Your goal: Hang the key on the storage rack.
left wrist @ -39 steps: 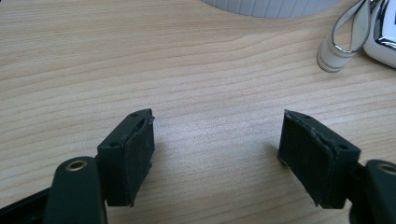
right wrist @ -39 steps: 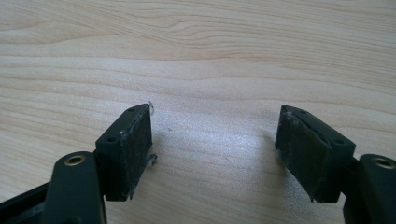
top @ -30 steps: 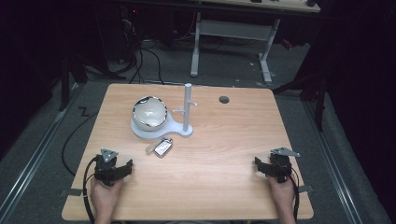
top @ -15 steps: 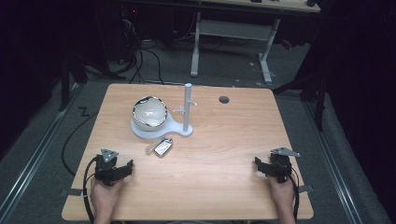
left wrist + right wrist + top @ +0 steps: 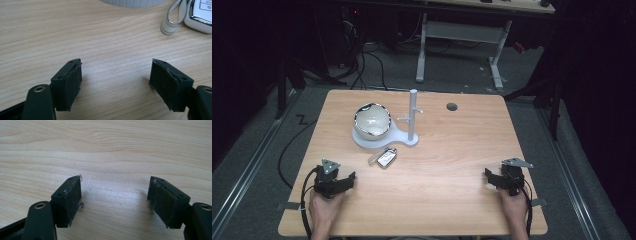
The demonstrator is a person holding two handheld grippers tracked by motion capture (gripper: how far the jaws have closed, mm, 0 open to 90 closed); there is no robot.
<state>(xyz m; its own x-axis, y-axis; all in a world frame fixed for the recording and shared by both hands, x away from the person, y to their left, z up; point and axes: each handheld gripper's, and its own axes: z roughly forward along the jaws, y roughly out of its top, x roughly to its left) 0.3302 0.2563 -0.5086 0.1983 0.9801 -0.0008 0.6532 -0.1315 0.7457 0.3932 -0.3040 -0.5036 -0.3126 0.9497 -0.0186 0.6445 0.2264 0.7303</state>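
Key fob [image 5: 386, 158] lies ahead-right of left gripper [image 5: 343, 181], long axis slanting toward the stand [image 5: 412, 117]. Left nearer; both grippers, right gripper [image 5: 490, 176] included, gape empty; left's jaws just narrowed slightly.

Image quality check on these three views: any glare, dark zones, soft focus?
High view: table evenly lit, surroundings near black, glare on the shiny bowl and key fob. Left gripper view: wood grain sharp, key fob bright with chrome glints. Right gripper view: sharp, a soft sheen on the wood between the claw pads.
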